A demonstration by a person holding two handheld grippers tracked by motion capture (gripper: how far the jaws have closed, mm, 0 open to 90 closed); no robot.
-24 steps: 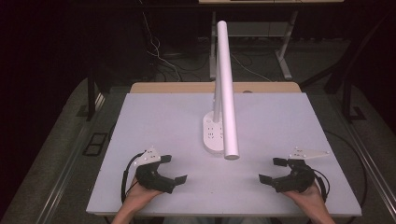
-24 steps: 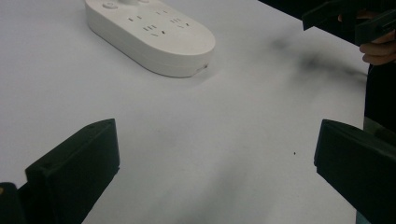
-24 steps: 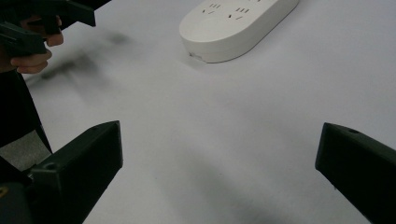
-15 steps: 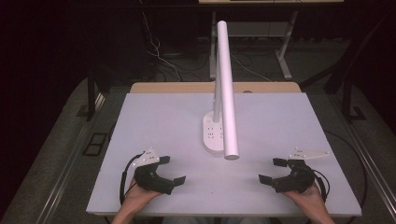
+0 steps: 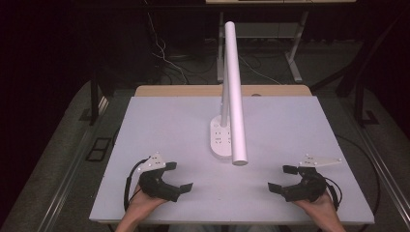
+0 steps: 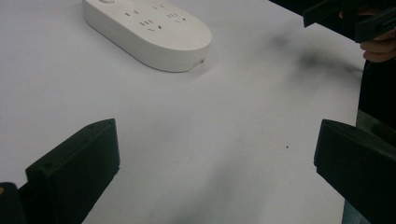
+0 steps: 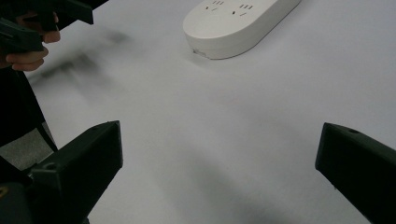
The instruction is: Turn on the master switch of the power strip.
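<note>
A white oval power strip (image 5: 220, 140) lies at the middle of the white table (image 5: 159, 121). A long white tube (image 5: 233, 87) crosses above it from the far side toward me. My left gripper (image 5: 180, 176) rests near the front left edge, open, with nothing between its jaws. My right gripper (image 5: 280, 178) rests near the front right, also open and empty. In the left gripper view the power strip (image 6: 149, 28) lies ahead to the left of my left gripper (image 6: 215, 172). In the right gripper view the power strip (image 7: 238, 23) lies ahead of my right gripper (image 7: 219, 172).
A wooden strip (image 5: 193, 90) borders the table's far edge. Cables (image 5: 164, 53) lie on the dark floor behind it, beside desk legs (image 5: 295, 43). The other hand and its gripper (image 6: 345, 14) show far off in each gripper view.
</note>
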